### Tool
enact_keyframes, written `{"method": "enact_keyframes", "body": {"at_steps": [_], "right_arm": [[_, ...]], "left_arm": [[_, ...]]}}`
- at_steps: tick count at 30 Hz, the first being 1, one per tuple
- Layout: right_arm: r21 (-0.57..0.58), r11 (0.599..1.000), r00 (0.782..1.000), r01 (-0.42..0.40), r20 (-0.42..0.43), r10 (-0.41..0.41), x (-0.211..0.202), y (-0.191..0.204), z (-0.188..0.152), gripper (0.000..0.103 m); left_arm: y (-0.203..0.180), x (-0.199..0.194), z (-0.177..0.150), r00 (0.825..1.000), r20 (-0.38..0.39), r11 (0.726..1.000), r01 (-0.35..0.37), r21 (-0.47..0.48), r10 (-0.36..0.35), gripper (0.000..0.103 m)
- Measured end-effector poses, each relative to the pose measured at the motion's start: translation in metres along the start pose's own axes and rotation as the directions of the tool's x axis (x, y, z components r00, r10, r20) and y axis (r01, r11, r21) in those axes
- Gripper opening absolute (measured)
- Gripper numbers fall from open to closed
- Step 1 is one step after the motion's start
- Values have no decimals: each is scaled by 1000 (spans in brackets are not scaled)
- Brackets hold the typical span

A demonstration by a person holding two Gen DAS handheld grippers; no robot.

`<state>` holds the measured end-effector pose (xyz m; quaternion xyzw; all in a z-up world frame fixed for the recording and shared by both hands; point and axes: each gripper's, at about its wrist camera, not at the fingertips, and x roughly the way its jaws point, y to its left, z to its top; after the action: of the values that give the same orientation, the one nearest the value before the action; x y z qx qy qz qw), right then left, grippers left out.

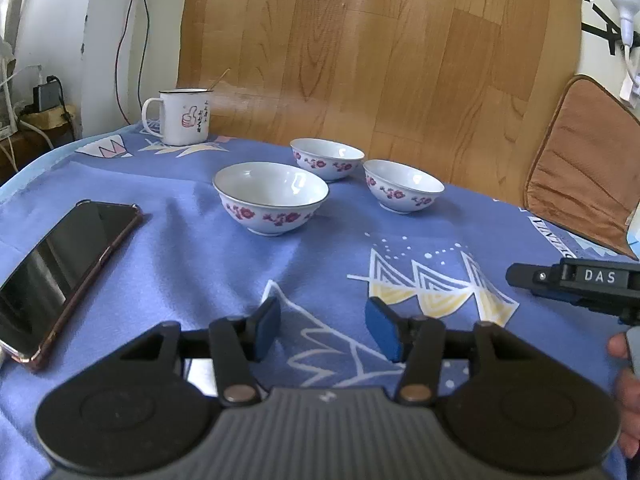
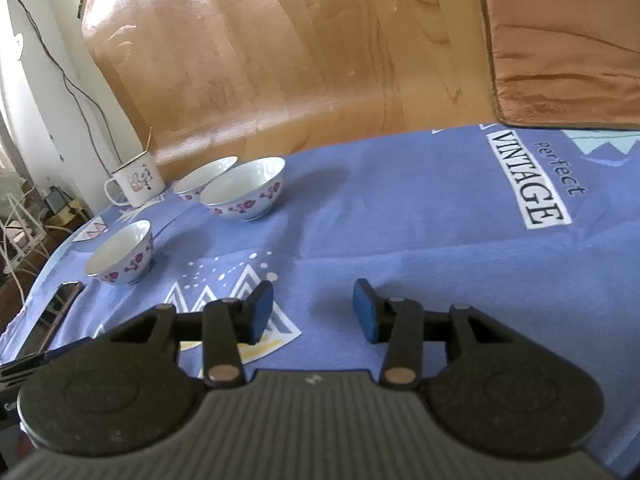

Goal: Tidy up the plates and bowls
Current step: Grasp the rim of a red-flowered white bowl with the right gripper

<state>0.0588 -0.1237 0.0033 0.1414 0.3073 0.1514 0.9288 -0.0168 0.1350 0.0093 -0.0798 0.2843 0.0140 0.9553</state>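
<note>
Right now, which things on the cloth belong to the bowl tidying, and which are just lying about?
For the job:
- near bowl
- far bowl
- right bowl
- left gripper and right gripper, both open and empty

Lying about:
- mug with a stick in it
- phone
- brown cushion

No plates in view.

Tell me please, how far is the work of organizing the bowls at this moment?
Nothing looks done yet: the three flowered bowls stand apart on the blue cloth, the near bowl, the far bowl and the right bowl, none stacked. Nothing is in hand: the left gripper and right gripper are open and empty above the cloth. Gathering all the bowls is left. No plates are visible.
</note>
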Motion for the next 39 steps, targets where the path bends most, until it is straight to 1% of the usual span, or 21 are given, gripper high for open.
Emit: {"method": "enact_keyframes", "body": {"at_steps": [9, 16, 21, 23, 25, 27, 29, 30, 32, 34, 35, 36, 37, 38, 39], "right_arm": [[3, 1000, 1000, -7, -2, 7, 2, 0, 0, 48], [-37, 999, 1000, 22, 0, -22, 4, 6, -1, 48], [-40, 999, 1000, 26, -1, -26, 5, 7, 0, 48], [-30, 999, 1000, 22, -13, -22, 4, 6, 2, 47], [-24, 1000, 1000, -2, -31, 1, 3, 6, 13, 46], [24, 998, 998, -52, 31, 51, -4, 2, 36, 47], [77, 992, 994, -101, 52, 97, 3, 0, 66, 47], [97, 990, 994, -106, 35, 103, 14, 1, 80, 47], [112, 988, 993, -107, -43, 113, 49, 5, 101, 46], [101, 992, 993, -72, -83, 80, 84, 9, 112, 46], [93, 995, 991, -47, -119, 58, 105, 10, 116, 43], [104, 993, 984, -46, -165, 63, 123, 10, 117, 23], [126, 990, 972, -58, -217, 85, 140, 8, 117, 11], [149, 987, 959, -67, -265, 106, 153, 6, 115, 10], [167, 984, 958, -62, -265, 105, 154, 5, 113, 8]], "left_arm": [[2, -1, 1, 1000, -1, 1000, 19, -12, -19, 49], [4, -1, 0, 1000, 2, 999, 26, -24, -26, 49], [1, -1, 0, 1000, 4, 1000, 4, -8, -4, 48], [2, -3, -1, 1000, 13, 1000, 3, -18, -3, 48], [7, -5, -1, 1000, 20, 999, 19, -42, -19, 48], [11, -4, 0, 1000, 8, 998, 30, -62, -30, 48], [11, -3, 0, 1000, 10, 997, 30, -71, -30, 48], [10, -3, 0, 1000, 10, 997, 22, -68, -21, 48], [8, -4, 0, 1000, 16, 998, 1, -57, 0, 48], [7, -4, -1, 1000, 23, 998, -10, -56, 11, 48], [8, -5, -1, 1000, 27, 998, -7, -63, 9, 48], [10, -5, -1, 1000, 29, 997, -6, -72, 8, 48], [12, -5, 0, 1000, 28, 996, -5, -84, 8, 48], [13, -4, 0, 1000, 24, 996, -5, -92, 7, 48], [14, -4, 0, 1000, 20, 995, -3, -98, 5, 48]]}}
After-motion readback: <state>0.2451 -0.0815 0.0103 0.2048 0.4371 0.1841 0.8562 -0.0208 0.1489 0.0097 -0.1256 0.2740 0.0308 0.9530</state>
